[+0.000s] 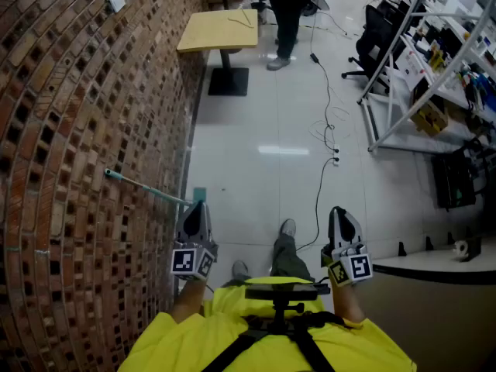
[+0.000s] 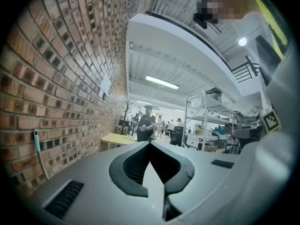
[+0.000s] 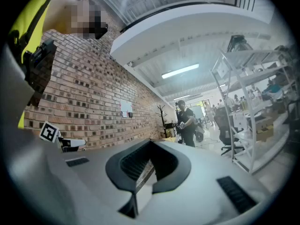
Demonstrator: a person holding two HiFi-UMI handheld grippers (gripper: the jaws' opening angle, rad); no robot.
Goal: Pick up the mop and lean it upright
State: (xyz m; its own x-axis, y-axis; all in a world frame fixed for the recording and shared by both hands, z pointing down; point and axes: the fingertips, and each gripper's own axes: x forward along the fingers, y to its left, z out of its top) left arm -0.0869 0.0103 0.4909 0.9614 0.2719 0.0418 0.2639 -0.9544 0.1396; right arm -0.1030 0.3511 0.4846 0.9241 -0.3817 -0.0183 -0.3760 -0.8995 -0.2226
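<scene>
The mop (image 1: 147,187) leans against the brick wall (image 1: 70,130) at my left, its thin pole running up to a teal grip end, its teal head (image 1: 200,195) down by the floor. In the left gripper view the mop's teal grip (image 2: 36,142) rests on the bricks. My left gripper (image 1: 195,208) is shut and empty, just right of the mop's lower end and apart from it. My right gripper (image 1: 339,215) is also shut on nothing, held over the floor at the right. Both sets of jaws (image 2: 150,144) (image 3: 151,142) meet with nothing between them.
A yellow table (image 1: 221,29) on a black base stands by the wall farther on, and a person in black (image 1: 288,14) stands behind it. A cable (image 1: 322,169) trails along the floor. Metal shelving (image 1: 418,68) and a black chair (image 1: 376,37) fill the right side; a white counter (image 1: 434,266) is near right.
</scene>
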